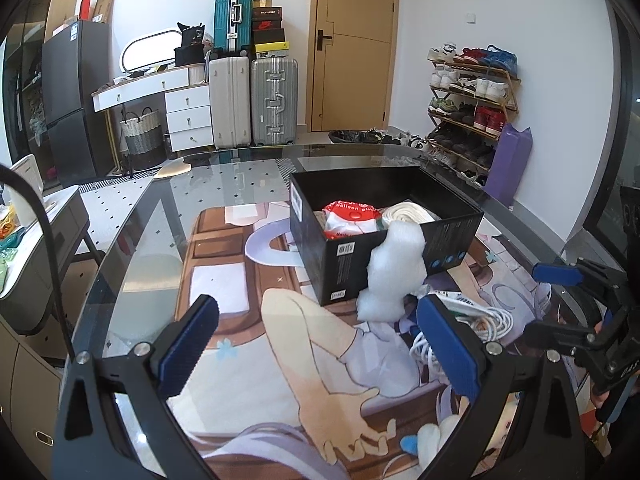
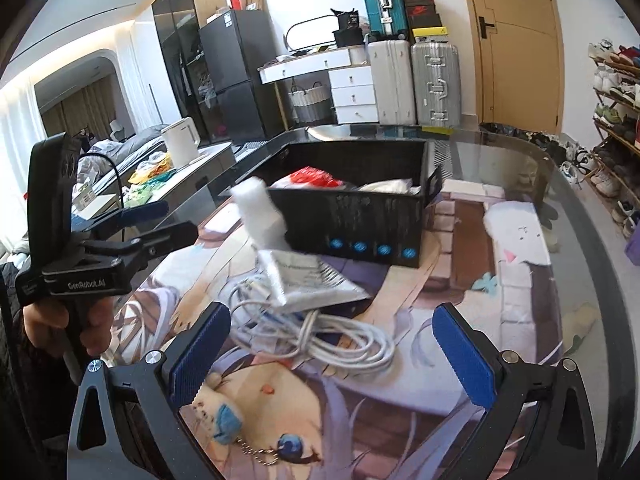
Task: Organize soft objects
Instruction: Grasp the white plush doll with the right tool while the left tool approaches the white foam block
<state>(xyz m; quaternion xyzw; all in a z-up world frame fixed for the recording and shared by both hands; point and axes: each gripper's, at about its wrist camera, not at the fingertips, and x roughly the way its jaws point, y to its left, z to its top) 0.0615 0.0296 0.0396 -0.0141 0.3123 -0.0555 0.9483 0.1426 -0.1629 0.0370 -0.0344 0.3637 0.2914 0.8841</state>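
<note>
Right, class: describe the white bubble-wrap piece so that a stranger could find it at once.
Start at the black box on the glass table. Against its near wall leans the bubble wrap, its top at the rim and its foot on the printed mat. Unlike the coiled white cable beside it, it is a puffy, crinkled sheet.

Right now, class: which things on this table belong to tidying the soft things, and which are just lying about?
Job:
black box
bubble wrap
plush keychain
white roll in the box

Lying about:
white cable
silver packet
</note>
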